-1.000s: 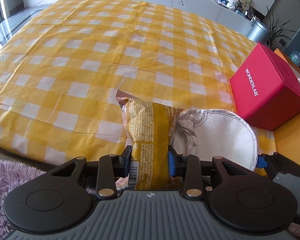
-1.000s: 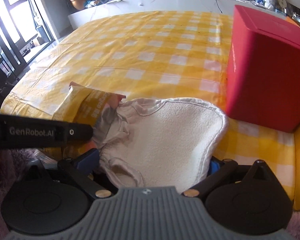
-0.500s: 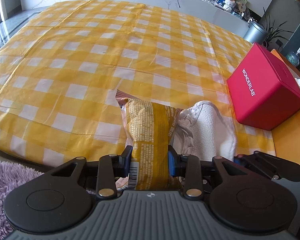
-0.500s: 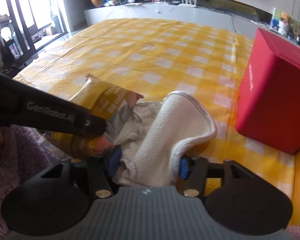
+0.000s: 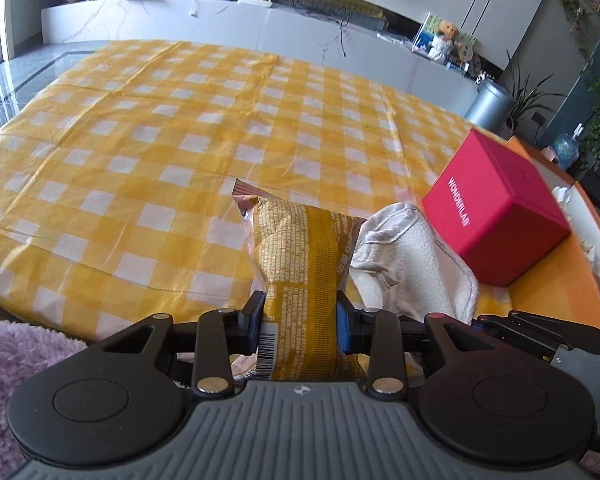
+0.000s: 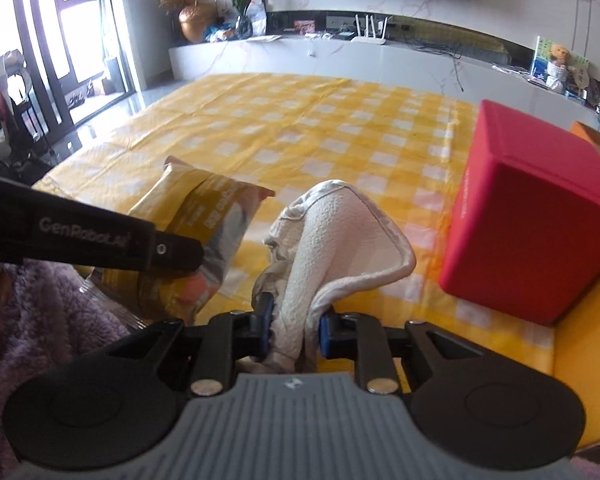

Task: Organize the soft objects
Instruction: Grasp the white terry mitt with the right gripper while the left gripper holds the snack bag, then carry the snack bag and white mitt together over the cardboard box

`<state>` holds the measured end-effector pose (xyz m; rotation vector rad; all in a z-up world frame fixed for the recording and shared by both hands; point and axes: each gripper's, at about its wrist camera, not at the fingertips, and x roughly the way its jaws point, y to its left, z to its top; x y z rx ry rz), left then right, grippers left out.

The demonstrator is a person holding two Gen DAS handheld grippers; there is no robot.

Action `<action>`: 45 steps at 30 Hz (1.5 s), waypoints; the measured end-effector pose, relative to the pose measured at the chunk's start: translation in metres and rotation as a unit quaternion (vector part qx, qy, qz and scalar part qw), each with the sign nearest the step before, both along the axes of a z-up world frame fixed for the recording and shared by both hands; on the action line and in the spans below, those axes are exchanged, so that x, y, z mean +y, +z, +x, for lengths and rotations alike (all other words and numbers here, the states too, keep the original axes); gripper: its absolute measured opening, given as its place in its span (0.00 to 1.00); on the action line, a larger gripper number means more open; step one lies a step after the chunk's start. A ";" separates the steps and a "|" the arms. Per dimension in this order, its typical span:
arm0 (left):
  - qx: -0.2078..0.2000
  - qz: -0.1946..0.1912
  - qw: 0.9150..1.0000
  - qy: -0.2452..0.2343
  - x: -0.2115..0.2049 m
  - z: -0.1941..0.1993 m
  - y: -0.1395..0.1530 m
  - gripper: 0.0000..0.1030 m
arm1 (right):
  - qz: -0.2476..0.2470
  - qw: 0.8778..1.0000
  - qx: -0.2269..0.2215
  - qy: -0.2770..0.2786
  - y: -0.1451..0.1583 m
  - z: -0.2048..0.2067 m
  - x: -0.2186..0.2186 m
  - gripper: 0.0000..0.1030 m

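Between the blue pads of the left gripper [image 5: 300, 318], at 6 o'clock in the left wrist view, a yellow snack bag [image 5: 302, 256] is clamped by its lower end, its sealed top standing up toward 12 o'clock over the cloth. The right gripper [image 6: 294, 330] has just been closing its jaws, and they now pinch the bunched hem of a white towel [image 6: 340, 236], which folds into a peak above them; in the left view it sits just beside the bag at about 3 o'clock. Both soft things appear lifted at least partly clear of the yellow checked tablecloth [image 5: 172, 128], though their lower ends are hidden behind the gripper bodies, so I cannot tell whether they hang wholly free.

Outward from there, a red box [image 6: 536, 216] rests on the cloth at 2 to 3 o'clock, closed as far as can be seen, with an orange tray [image 5: 560, 280] past it at the right edge. A purple fluffy rug [image 5: 16, 356] lies at 8 o'clock.

As a judgement, the task is in its early part: both pieces are picked up, neither is yet set down anywhere tidy. Choosing a spot and placing them is still to do.
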<state>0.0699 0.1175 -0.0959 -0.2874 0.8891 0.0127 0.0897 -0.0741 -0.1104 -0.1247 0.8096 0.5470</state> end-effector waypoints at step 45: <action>-0.073 -0.004 0.954 -0.292 -0.273 0.119 0.107 0.38 | -0.047 0.982 -0.122 -0.139 0.132 0.010 -0.267 0.20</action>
